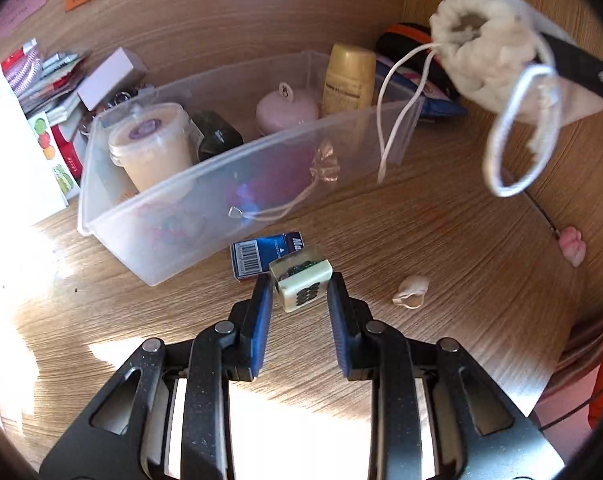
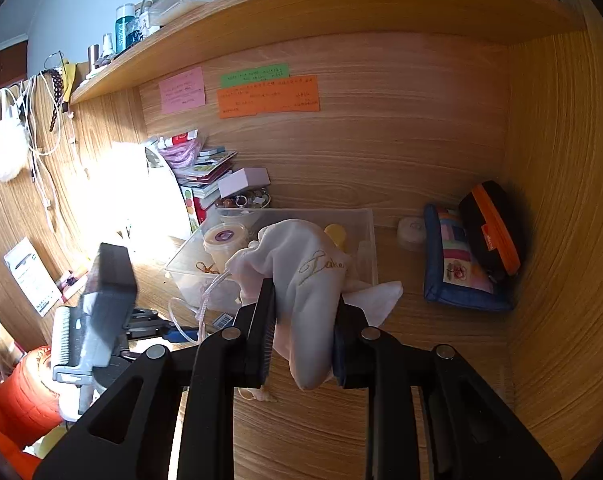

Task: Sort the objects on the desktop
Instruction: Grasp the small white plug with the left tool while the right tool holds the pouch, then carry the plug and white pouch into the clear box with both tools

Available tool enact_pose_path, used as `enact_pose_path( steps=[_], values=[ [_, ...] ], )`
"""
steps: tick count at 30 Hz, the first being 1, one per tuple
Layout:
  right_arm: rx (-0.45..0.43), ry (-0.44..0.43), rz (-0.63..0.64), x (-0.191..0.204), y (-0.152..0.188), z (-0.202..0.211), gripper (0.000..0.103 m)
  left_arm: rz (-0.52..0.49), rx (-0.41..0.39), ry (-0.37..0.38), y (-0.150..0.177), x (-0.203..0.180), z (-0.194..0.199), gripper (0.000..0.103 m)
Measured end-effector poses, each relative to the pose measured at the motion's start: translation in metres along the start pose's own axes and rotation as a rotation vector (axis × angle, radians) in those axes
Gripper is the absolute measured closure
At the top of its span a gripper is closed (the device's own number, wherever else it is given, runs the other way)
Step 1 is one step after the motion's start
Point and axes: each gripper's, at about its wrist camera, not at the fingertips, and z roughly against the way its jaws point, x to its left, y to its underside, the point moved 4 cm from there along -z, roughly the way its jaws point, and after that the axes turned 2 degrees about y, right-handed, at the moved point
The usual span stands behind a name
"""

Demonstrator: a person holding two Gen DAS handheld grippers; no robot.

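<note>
Mahjong tile in left gripper, unseen from right wrist.

The wood-grain worktop carries a clear plastic bin, a blue packet just before it, and a small shell (pale).

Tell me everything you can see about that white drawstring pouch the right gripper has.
The white drawstring pouch is soft, cloth-like fabric with gold script lettering on its side. The right gripper is shut on its body, holding it above the desk. In the left wrist view its gathered mouth looks partly open and faces the camera. White cords hang loose from the mouth, one as a loop. Contents cannot be seen.
</note>
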Motion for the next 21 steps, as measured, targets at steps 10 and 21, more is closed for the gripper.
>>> enact_pose_path(
  steps=[10,21],
  values=[
    [-0.050,-0.012,0.018,0.001,-0.032,-0.006,0.082,0.039,-0.099,0.003,-0.041,0.021,0.045,0.075],
    [-0.025,-0.014,0.028,0.008,-0.072,-0.059,0.082,0.064,-0.132,0.005,-0.106,0.056,0.059,0.076]
  ],
)
